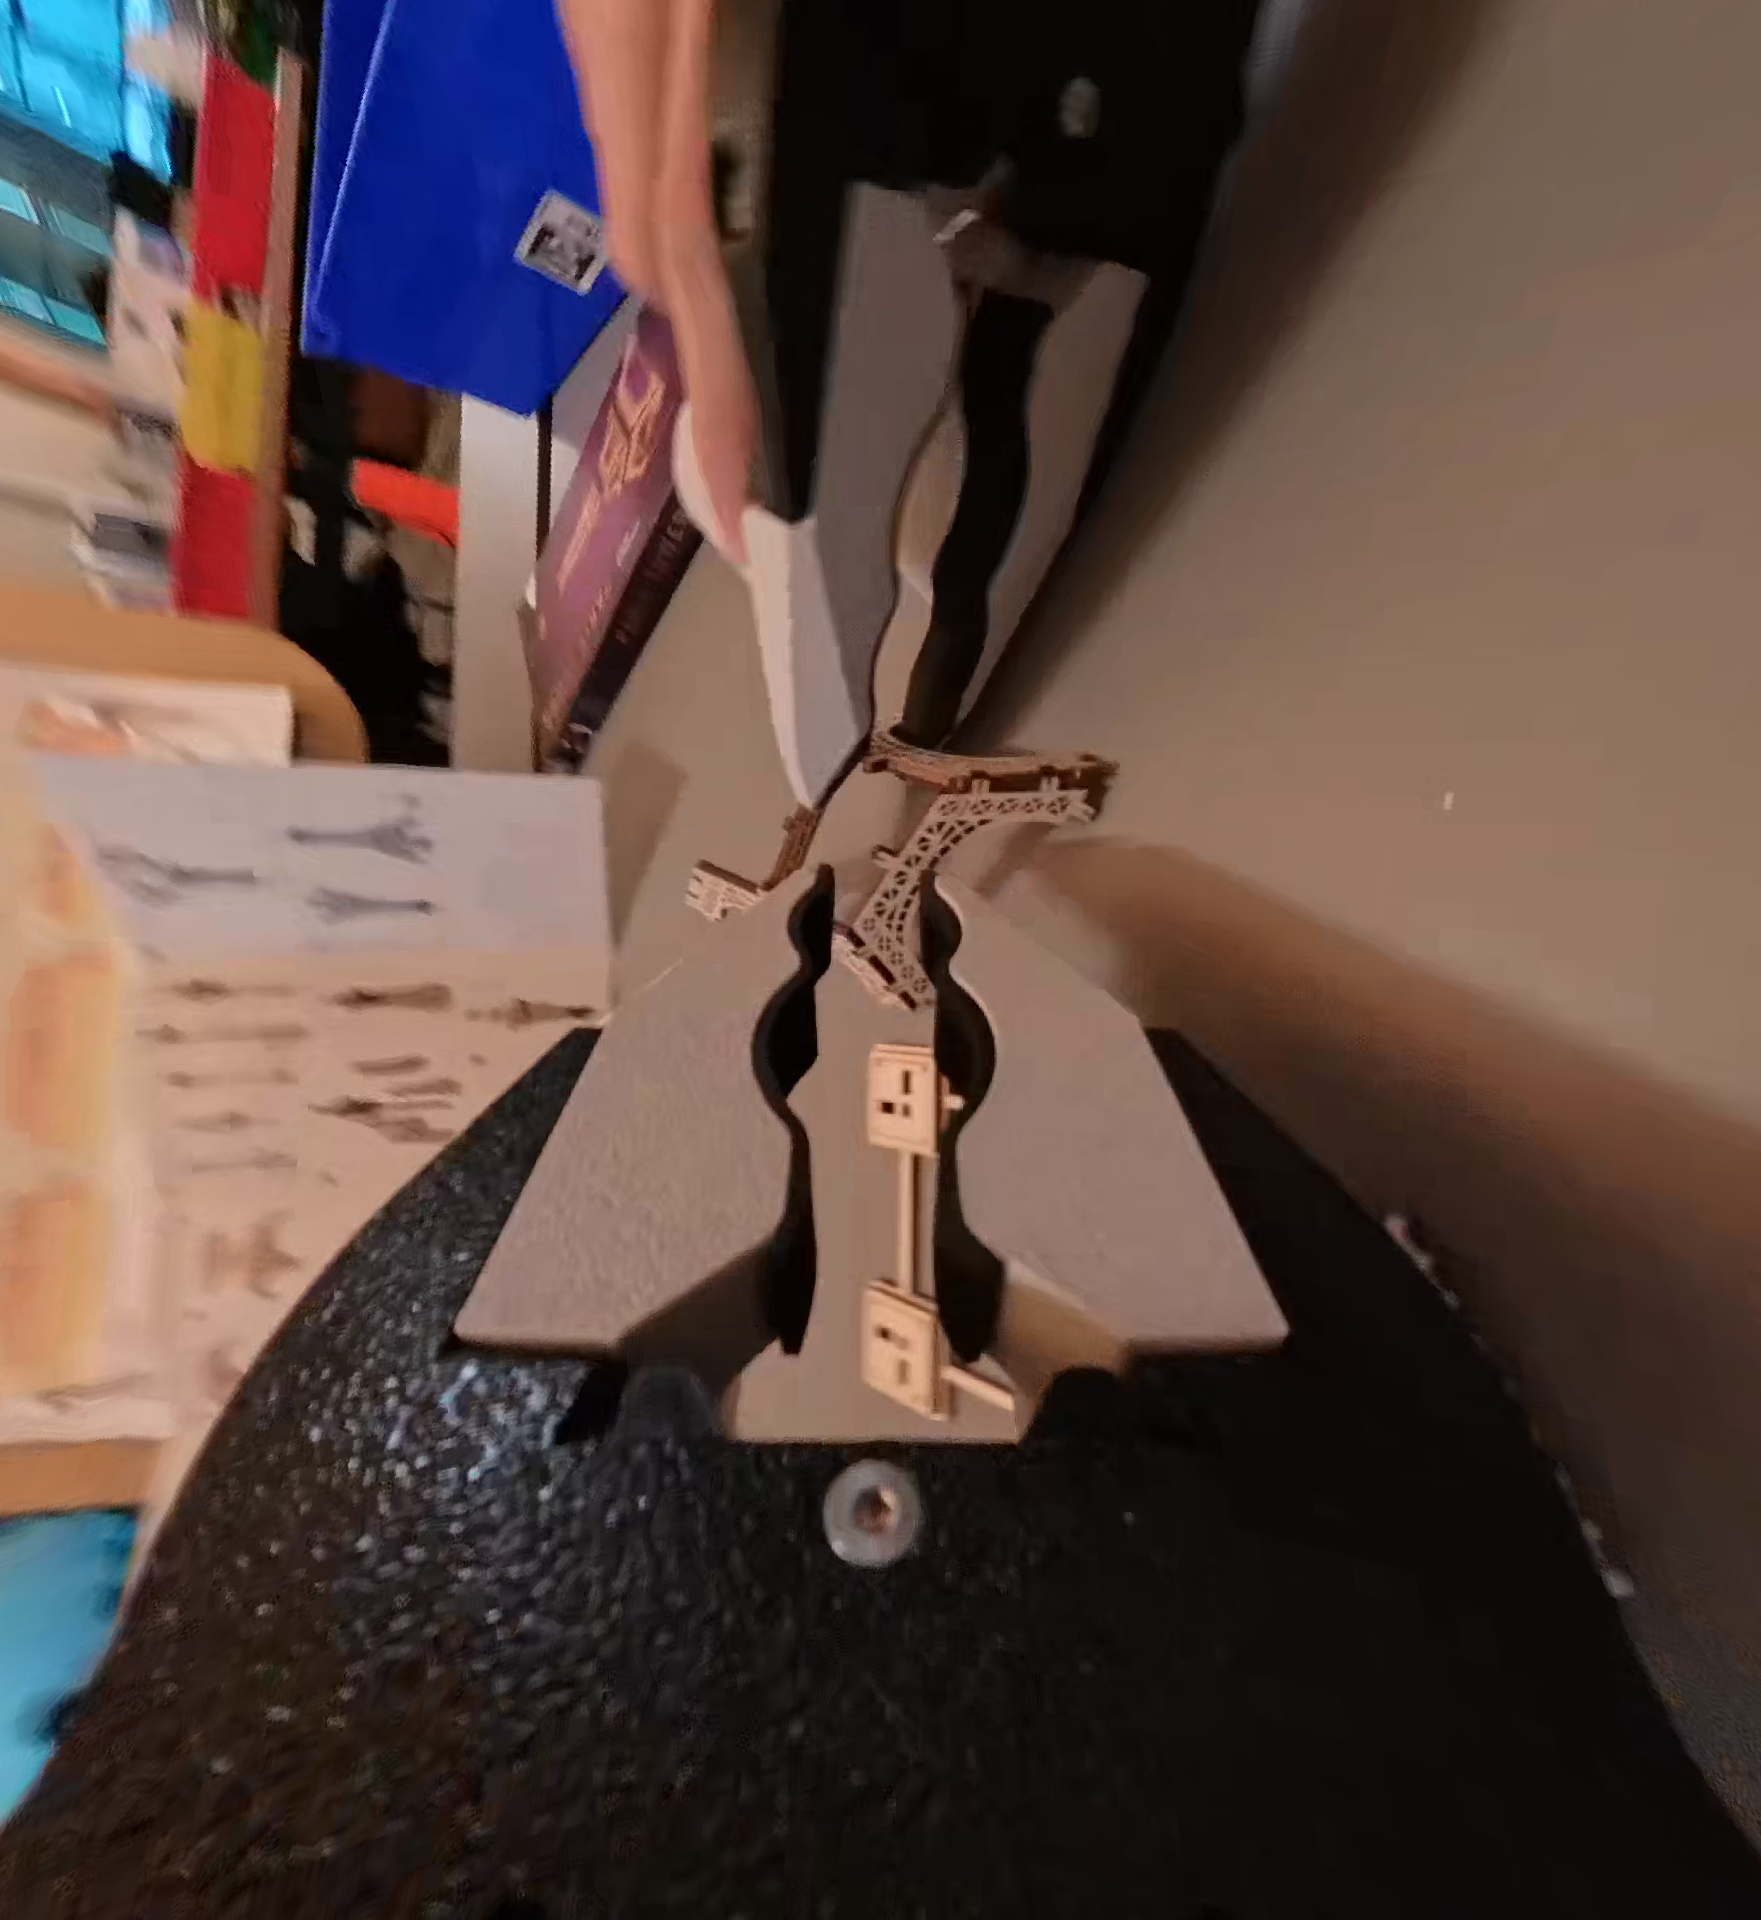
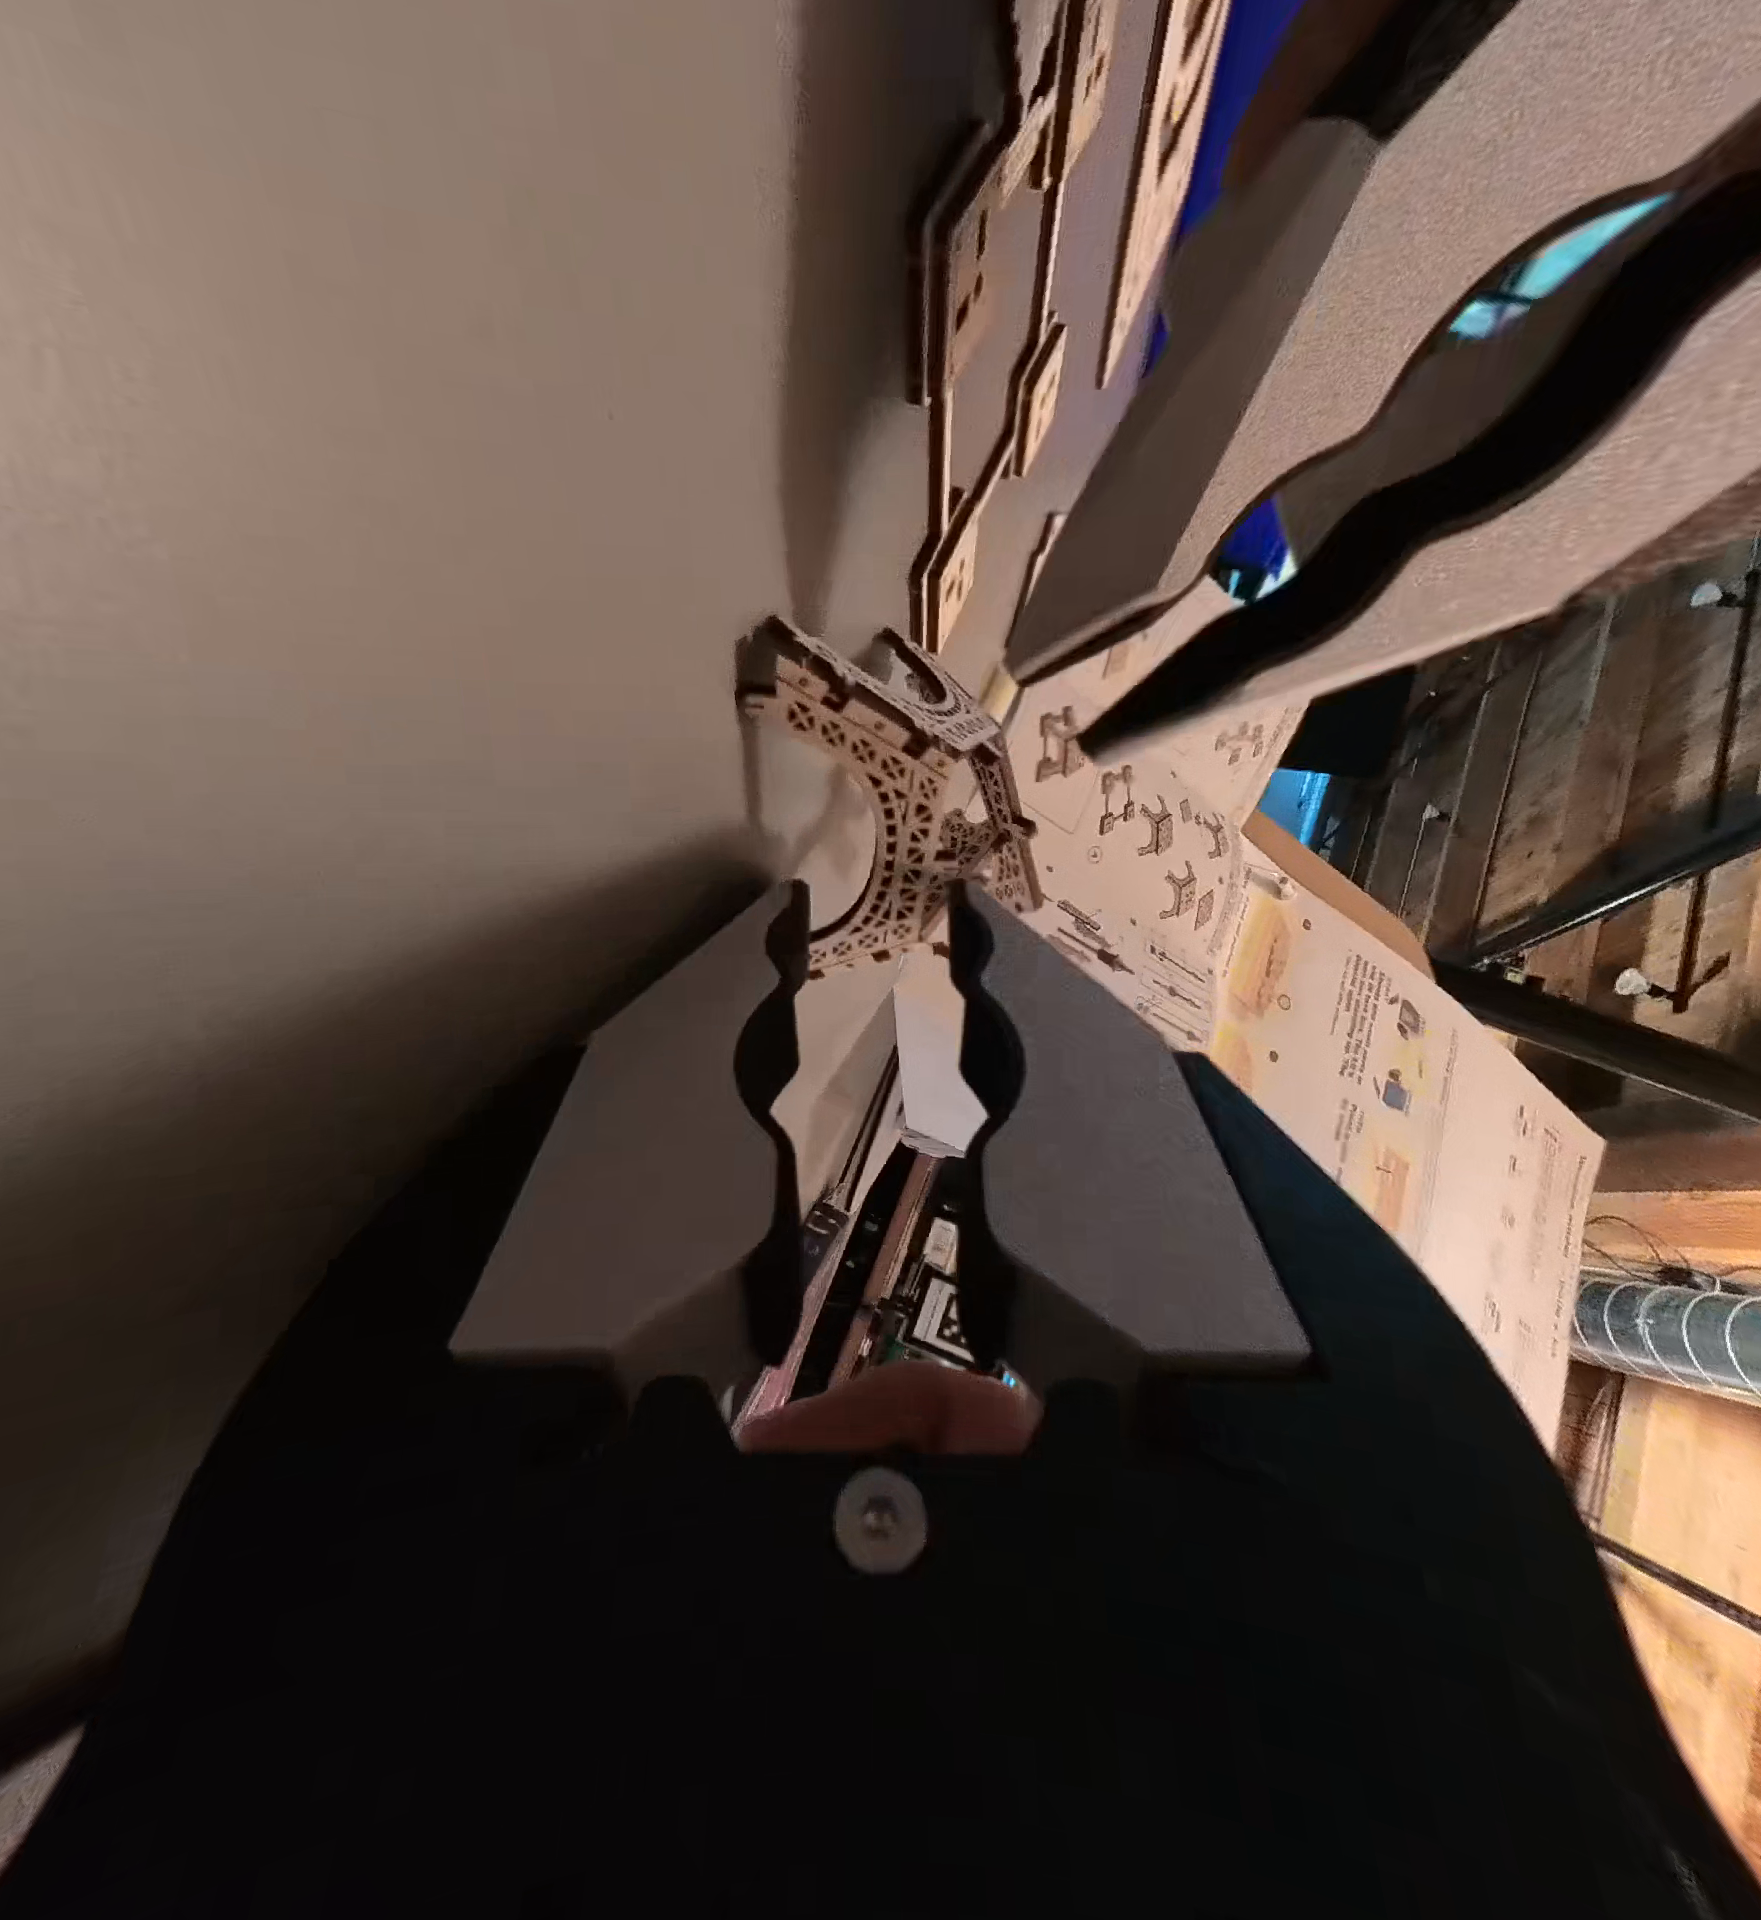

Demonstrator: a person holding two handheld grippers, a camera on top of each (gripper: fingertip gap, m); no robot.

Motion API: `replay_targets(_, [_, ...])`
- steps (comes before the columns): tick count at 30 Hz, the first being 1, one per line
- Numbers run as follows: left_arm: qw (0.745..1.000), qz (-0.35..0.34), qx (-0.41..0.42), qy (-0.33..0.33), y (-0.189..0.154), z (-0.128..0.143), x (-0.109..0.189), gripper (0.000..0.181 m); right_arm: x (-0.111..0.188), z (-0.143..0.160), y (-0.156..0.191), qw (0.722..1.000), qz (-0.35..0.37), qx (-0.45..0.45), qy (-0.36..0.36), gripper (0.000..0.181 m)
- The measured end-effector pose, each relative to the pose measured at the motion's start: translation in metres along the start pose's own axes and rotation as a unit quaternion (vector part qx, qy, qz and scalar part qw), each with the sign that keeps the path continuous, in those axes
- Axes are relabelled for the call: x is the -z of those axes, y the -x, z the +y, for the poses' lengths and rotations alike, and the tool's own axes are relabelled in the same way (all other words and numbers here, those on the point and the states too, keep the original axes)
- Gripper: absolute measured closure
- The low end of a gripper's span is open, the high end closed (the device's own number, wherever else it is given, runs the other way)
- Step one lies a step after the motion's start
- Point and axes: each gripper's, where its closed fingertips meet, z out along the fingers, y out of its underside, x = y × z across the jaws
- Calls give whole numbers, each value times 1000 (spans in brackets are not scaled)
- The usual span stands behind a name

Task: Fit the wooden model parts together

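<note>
Both grippers are pinching one pale, laser-cut lattice arch: left gripper fingers and right gripper fingers clamping its openwork legs.

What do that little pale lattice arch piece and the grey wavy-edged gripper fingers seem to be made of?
The pale lattice arch piece looks like thin laser-cut wood: light matte faces, dark burnt-looking cut edges. The grey wavy-edged fingers look like matte, finely textured plastic, possibly printed; their black inner edges may be rubbery padding.

Grey wavy-edged left gripper at frame centre, fingers narrowly parted. Matching grey right gripper likewise slightly parted, reaching in from upper centre of left view.
</note>
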Motion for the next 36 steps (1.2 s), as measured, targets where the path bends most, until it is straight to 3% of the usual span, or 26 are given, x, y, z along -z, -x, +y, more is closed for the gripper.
replay_targets(2, [997, -4, -82, 14, -3, 4, -4, 160, -2, -1, -1, 1000, 4, 6, 8, 158])
replay_targets(7, [984, 16, -177, 30, -10, 5, -16, 157, -2, -2, -2, 999, -6, -2, 36, 162])
replay_targets(15, [970, 23, -236, 48, -9, 7, -29, 168, 1, -1, 0, 994, -28, -22, 99, 164])
replay_targets(28, [972, 65, -173, 142, -9, 14, -31, 166, -2, 0, -2, 987, -32, -24, 153, 166])
replay_targets(36, [993, 54, -68, 85, -16, 10, -21, 161, -4, -10, -6, 990, -21, -21, 141, 166])
